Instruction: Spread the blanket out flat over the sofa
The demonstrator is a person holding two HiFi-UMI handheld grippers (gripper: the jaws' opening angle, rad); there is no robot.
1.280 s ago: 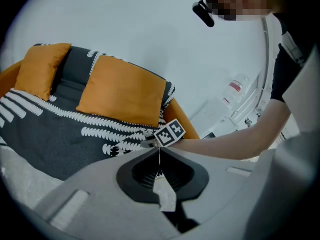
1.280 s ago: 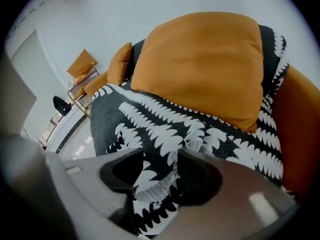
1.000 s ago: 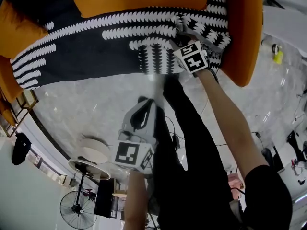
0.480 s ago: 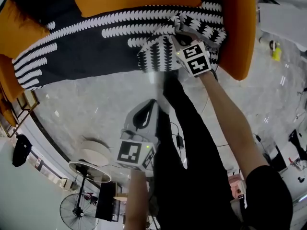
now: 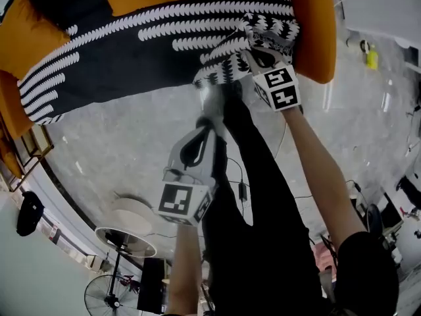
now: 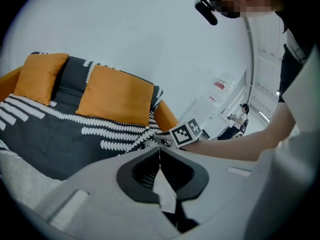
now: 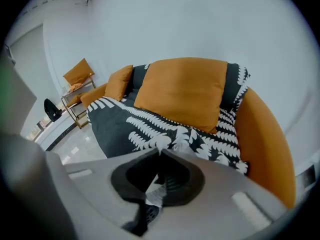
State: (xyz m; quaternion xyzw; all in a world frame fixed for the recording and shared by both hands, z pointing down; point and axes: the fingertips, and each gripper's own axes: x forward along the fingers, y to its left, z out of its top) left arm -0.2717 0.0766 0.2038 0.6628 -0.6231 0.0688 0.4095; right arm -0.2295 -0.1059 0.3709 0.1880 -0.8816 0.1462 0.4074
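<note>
Right hand-held gripper point(image 7: 160, 152) is clamped shut on a bunched front corner of the blanket point(image 5: 131, 64), which lies draped over the seat of the sofa point(image 5: 316, 38). Left hand-held gripper point(image 6: 160, 153) is closed on nothing, near the front hem. We judge the cloth light and limp, best held at two hem corners well apart.

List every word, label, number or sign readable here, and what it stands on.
No readable text anywhere.
Left marker cube, right marker cube: square black-and-white codes, no letters.
Red label on clear container: too blurred to read.
</note>
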